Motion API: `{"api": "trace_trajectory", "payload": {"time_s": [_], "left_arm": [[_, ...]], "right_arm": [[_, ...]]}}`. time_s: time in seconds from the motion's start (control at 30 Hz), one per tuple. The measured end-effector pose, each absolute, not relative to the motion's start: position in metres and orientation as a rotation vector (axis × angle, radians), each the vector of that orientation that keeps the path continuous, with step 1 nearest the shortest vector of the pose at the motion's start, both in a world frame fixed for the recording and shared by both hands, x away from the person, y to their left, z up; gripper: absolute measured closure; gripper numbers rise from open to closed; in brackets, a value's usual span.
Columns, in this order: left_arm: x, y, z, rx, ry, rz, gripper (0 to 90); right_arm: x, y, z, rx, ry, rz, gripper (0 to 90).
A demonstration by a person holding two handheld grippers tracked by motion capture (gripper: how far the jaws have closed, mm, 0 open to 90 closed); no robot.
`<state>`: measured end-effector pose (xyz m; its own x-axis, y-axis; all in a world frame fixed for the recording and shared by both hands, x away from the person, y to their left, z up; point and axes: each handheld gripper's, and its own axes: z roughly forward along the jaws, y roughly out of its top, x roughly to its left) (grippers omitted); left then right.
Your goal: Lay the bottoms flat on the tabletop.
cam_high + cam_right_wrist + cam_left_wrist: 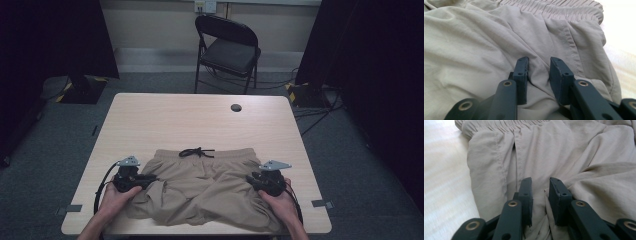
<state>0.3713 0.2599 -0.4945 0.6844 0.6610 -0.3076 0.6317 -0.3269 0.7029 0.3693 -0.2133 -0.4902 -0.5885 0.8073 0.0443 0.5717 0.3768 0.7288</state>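
Note:
A pair of tan trousers (200,187) lies crumpled on the near half of the wooden table (175,120), waistband away from me and a black drawstring (196,152) at its middle. My left gripper (151,178) rests at the garment's left side, held by a hand. In the left gripper view its jaws (540,182) stand apart over the fabric below the elastic waistband (506,126), near a side seam. My right gripper (249,179) sits at the garment's right side. Its jaws (539,62) are likewise apart, with a fold of cloth (537,75) lying between them.
A dark round cable hole (236,107) sits near the table's far edge. Beyond the table stands a black folding chair (227,47). Dark curtains hang on both sides, and cables run over the grey carpet at right (310,117).

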Motion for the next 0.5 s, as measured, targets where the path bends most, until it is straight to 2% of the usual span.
{"api": "trace_trajectory", "payload": {"time_s": [0.07, 0.13, 0.23, 0.37, 0.5], "left_arm": [[0.367, 0.263, -0.493, 2.049, 0.980, 0.047, 69.3], [0.366, 0.267, -0.488, 2.008, 0.985, 0.049, 66.4], [0.372, 0.275, -0.474, 1.938, 0.990, 0.075, 63.7], [0.389, 0.282, -0.461, 1.894, 1.014, 0.113, 60.7], [0.405, 0.292, -0.469, 1.874, 1.098, 0.126, 56.1]], "right_arm": [[0.363, -0.213, -0.489, 1.204, 2.339, 1.031, 63.4], [0.360, -0.214, -0.485, 1.202, 2.347, 1.046, 56.6], [0.364, -0.220, -0.476, 1.218, 2.310, 1.093, 51.3], [0.378, -0.230, -0.462, 1.263, 2.209, 1.151, 50.3], [0.394, -0.236, -0.467, 1.313, 2.175, 1.122, 48.8]]}}
